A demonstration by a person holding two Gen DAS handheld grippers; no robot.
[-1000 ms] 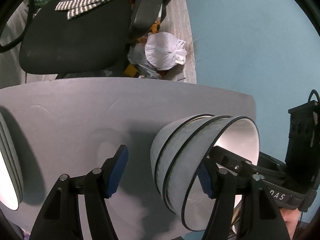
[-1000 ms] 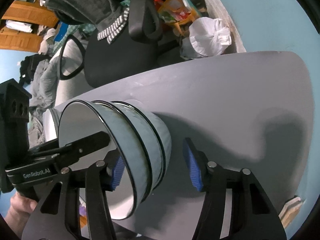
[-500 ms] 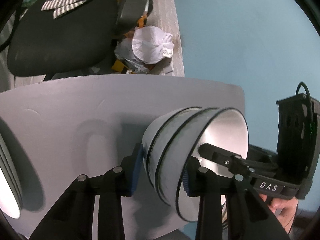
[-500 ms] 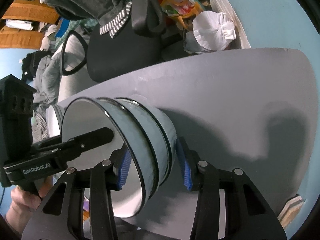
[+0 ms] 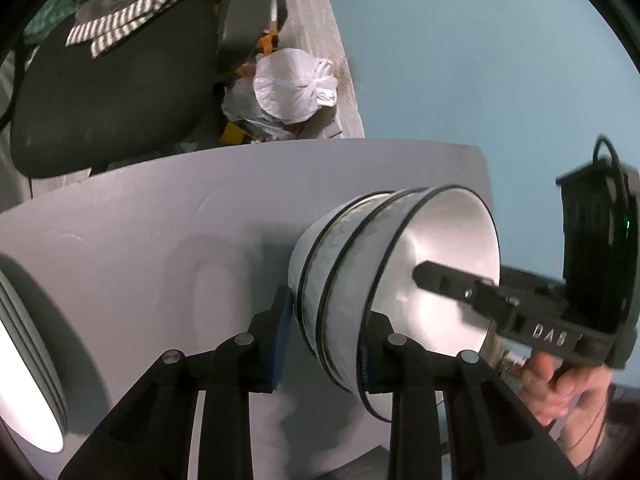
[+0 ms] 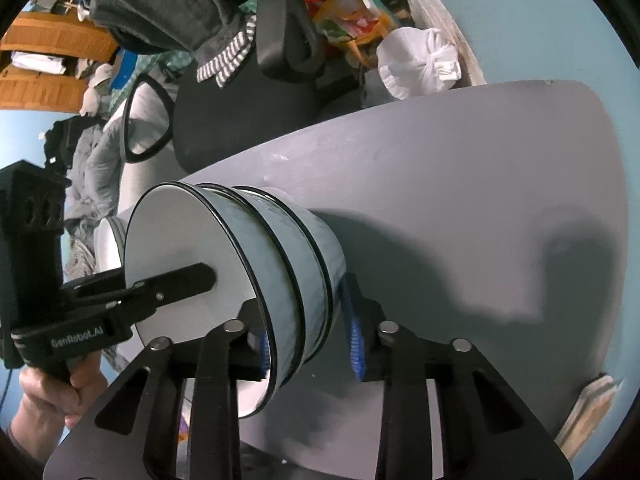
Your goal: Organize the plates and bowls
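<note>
Three nested bowls (image 5: pixel 344 280) (image 6: pixel 280 248), white inside with black rims, stand on the grey table (image 5: pixel 140 260) (image 6: pixel 480 200). My left gripper (image 5: pixel 324 352) straddles the near wall of the stack. Its jaws are closing, one blue pad against the lowest bowl's outside and the other inside the top bowl. My right gripper (image 6: pixel 308 348) straddles the opposite wall the same way, its jaws closing too, pads touching. Each view shows the other gripper's finger reaching into the top bowl. A pile of white plates (image 5: pixel 24 380) (image 6: pixel 108 248) sits at the table's left.
A black office chair (image 5: pixel 112 92) (image 6: pixel 248 112) with a striped cloth stands beyond the table's far edge. A white plastic bag (image 5: pixel 292 88) (image 6: pixel 416 64) lies by the blue wall. Stacked papers (image 6: pixel 588 404) show past the table's right corner.
Both grippers' jaws have closed in from wide apart onto the bowl stack's walls. The stack has stayed about where it was on the table.
</note>
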